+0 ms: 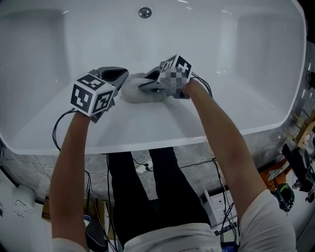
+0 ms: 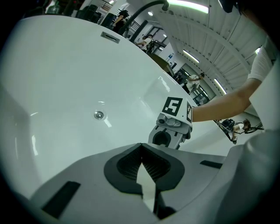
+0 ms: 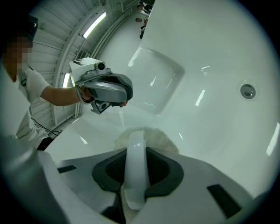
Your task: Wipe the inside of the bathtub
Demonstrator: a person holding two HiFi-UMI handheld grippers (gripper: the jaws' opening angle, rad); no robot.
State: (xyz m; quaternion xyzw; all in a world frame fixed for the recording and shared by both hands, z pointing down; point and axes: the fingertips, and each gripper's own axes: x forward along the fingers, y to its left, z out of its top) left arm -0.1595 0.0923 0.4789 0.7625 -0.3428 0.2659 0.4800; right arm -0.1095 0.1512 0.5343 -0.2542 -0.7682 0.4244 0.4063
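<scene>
The white bathtub (image 1: 246, 74) fills the head view, its drain (image 1: 144, 12) at the far side. My right gripper (image 1: 147, 83) is shut on the white handle (image 3: 135, 166) of a round fluffy wiping pad (image 1: 132, 91), which rests on the tub's near inner slope. In the right gripper view the pad (image 3: 153, 135) shows just beyond the jaws. My left gripper (image 1: 115, 75) hovers just left of the pad, its jaws together with nothing between them. In the left gripper view my left gripper (image 2: 142, 164) points across the tub, and my right gripper (image 2: 168, 135) is straight ahead.
The tub's near rim (image 1: 147, 140) runs under both forearms. A curved faucet (image 2: 148, 5) and an overflow plate (image 2: 110, 37) sit on the far wall. Cables and a power strip (image 1: 216, 202) lie on the floor beside the person's legs; tools (image 1: 285, 172) clutter the right.
</scene>
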